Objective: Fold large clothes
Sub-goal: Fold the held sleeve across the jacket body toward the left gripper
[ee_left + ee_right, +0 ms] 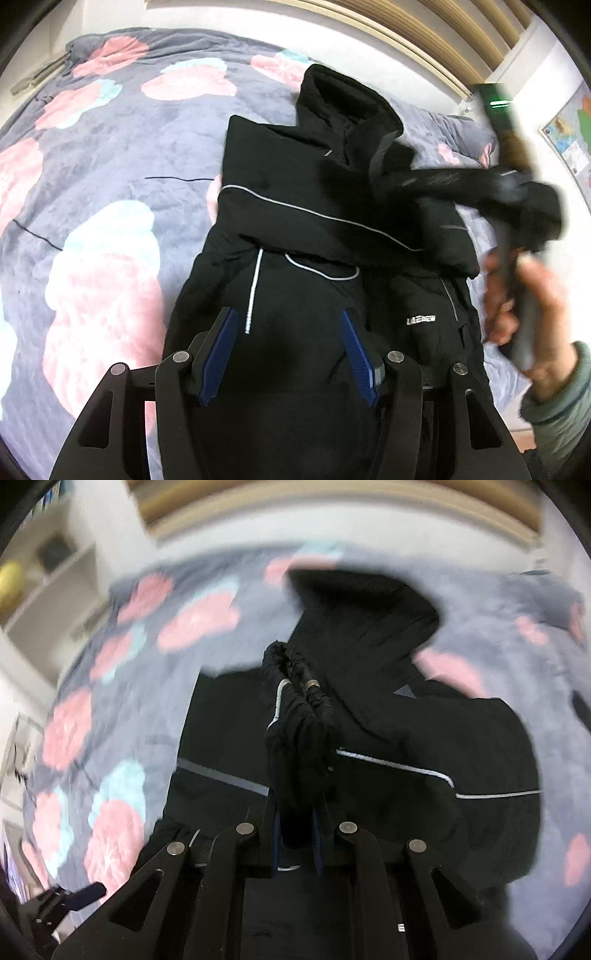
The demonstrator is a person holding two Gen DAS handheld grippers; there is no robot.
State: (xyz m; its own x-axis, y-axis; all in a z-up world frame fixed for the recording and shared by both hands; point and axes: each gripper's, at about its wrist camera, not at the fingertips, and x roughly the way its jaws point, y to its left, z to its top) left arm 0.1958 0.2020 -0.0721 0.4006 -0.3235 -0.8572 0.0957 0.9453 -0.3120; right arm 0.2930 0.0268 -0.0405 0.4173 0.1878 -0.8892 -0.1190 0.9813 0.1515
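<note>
A black jacket (295,229) with thin white piping lies on the bed, hood toward the far side; one sleeve is folded across its chest. My left gripper (288,332) is open and empty, hovering over the jacket's lower front. My right gripper (297,812) is shut on the other sleeve's cuff (299,716) and holds it lifted above the jacket body (406,738). In the left wrist view that lifted sleeve (461,184) stretches blurred to the right toward the right gripper's handle and the hand (524,295).
The bed has a grey blanket (110,166) with pink and teal flowers. A wooden headboard (424,37) and white wall stand beyond. Shelves (44,576) are at the left in the right wrist view.
</note>
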